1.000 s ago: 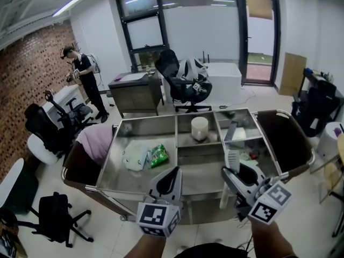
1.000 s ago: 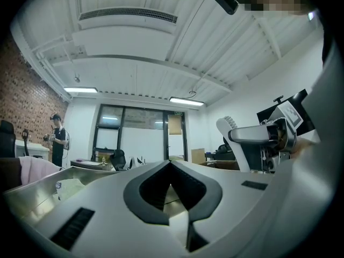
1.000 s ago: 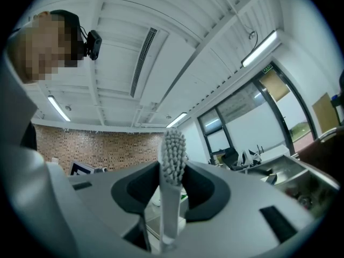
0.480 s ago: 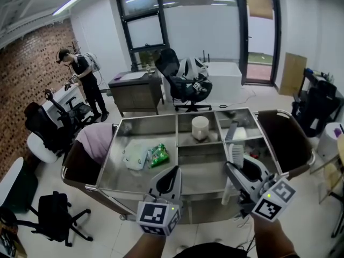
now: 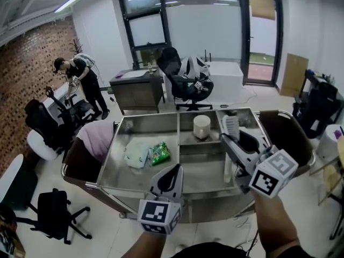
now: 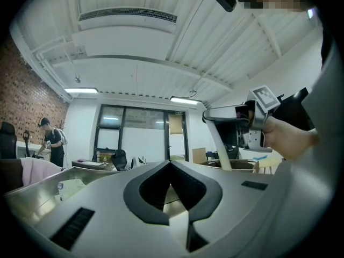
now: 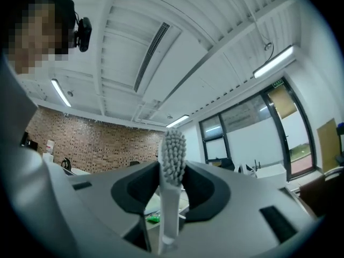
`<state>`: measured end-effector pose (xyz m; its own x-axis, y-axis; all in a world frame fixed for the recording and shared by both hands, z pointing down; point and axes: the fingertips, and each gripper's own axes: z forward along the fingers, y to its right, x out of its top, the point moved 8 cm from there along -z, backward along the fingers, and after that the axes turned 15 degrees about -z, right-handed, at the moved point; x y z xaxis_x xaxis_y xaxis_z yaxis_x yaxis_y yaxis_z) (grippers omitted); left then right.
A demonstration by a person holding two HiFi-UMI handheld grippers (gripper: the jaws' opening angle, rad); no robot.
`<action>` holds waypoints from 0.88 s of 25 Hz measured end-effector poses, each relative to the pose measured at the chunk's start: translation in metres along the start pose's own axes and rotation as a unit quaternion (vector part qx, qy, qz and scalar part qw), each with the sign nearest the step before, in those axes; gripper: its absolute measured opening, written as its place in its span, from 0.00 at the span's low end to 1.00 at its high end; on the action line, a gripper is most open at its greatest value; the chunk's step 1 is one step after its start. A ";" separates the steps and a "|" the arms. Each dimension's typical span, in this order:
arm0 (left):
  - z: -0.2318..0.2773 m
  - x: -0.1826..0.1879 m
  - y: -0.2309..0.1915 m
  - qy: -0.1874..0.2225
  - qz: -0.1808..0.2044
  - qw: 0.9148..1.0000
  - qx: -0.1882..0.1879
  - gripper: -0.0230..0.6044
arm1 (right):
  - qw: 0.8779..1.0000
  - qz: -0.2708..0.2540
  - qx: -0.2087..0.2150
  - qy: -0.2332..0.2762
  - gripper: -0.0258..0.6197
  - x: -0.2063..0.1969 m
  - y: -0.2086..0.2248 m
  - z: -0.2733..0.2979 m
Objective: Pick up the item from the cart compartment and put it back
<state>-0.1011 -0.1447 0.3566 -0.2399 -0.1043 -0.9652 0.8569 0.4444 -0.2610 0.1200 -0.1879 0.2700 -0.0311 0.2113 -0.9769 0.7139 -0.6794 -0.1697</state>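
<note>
A white brush with a pale bristle head (image 5: 231, 127) stands upright in my right gripper (image 5: 227, 140), which is shut on its handle and holds it above the cart's right compartments. In the right gripper view the brush (image 7: 170, 208) rises between the jaws, bristles on top. My left gripper (image 5: 172, 172) is shut and empty over the front rim of the steel cart (image 5: 107, 168); in the left gripper view its jaws (image 6: 171, 163) meet with nothing between them, and the right gripper (image 6: 236, 113) shows beyond them with the brush handle (image 6: 220, 150) hanging down.
A white cup (image 5: 201, 127) stands in the cart's back middle compartment. A green packet (image 5: 159, 152) and a white bag (image 5: 136, 156) lie in the large left one. A pink cloth (image 5: 95, 138) drapes over the left edge. Office chairs and a person (image 5: 78, 82) are behind.
My right gripper has lifted the brush up and away from the cart's right compartment. The left gripper has stayed put. The person at the back has shifted left.
</note>
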 end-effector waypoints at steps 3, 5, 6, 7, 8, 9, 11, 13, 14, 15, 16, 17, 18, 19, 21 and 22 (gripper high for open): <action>0.001 -0.002 -0.002 -0.002 -0.012 1.000 0.000 0.04 | 1.000 -0.009 0.006 -0.021 0.28 -0.007 0.002 0.022; 0.000 -0.002 -0.003 -0.006 -0.014 1.000 0.002 0.04 | 0.999 -0.014 0.011 -0.038 0.28 -0.015 0.002 0.034; -0.001 -0.002 -0.003 -0.007 -0.014 1.000 0.003 0.04 | 0.999 -0.015 0.012 -0.049 0.28 -0.020 0.002 0.039; -0.002 -0.001 -0.003 -0.007 -0.014 1.000 0.004 0.04 | 0.998 -0.017 0.012 -0.060 0.28 -0.025 0.003 0.044; -0.003 0.000 -0.004 -0.006 -0.014 1.000 0.005 0.04 | 0.997 -0.018 0.011 -0.072 0.28 -0.032 0.003 0.047; -0.004 0.001 -0.004 -0.006 -0.013 1.000 0.007 0.04 | 0.996 -0.018 0.011 -0.084 0.28 -0.040 0.003 0.051; -0.005 0.002 -0.005 -0.004 -0.013 1.000 0.010 0.04 | 0.994 -0.014 0.011 -0.108 0.28 -0.057 0.002 0.057; -0.005 0.000 -0.007 0.000 -0.014 1.000 0.009 0.04 | 0.991 -0.010 0.014 -0.132 0.28 -0.076 0.003 0.063; -0.004 -0.001 -0.008 0.001 -0.015 1.000 0.009 0.04 | 0.989 -0.008 0.016 -0.145 0.28 -0.085 0.003 0.066; -0.004 -0.001 -0.008 0.001 -0.015 1.000 0.009 0.04 | 0.987 -0.008 0.019 -0.159 0.28 -0.094 0.003 0.069; -0.004 -0.001 -0.008 0.001 -0.016 1.000 0.011 0.04 | 0.985 -0.008 0.021 -0.171 0.28 -0.101 0.003 0.073; -0.003 -0.001 -0.009 0.002 -0.017 1.000 0.012 0.04 | 0.983 -0.008 0.023 -0.182 0.28 -0.108 0.003 0.076; -0.002 -0.003 -0.010 0.002 -0.018 1.000 0.013 0.04 | 0.982 -0.009 0.024 -0.190 0.28 -0.114 0.003 0.079; -0.001 -0.003 -0.011 0.002 -0.018 1.000 0.014 0.04 | 0.980 -0.009 0.026 -0.196 0.28 -0.118 0.003 0.082; -0.001 -0.003 -0.010 0.001 -0.019 1.000 0.013 0.04 | 0.978 -0.009 0.030 -0.206 0.28 -0.125 0.002 0.088; 0.000 -0.003 -0.008 0.001 -0.019 1.000 0.012 0.04 | 0.977 -0.010 0.033 -0.211 0.28 -0.128 0.001 0.092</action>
<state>-0.1078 -0.1477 0.3617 -0.2738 -0.1200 -0.9543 0.8575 0.4188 -0.2987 0.0605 -0.2808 0.3831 -0.3409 -0.0740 -0.9372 0.6642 -0.7245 -0.1844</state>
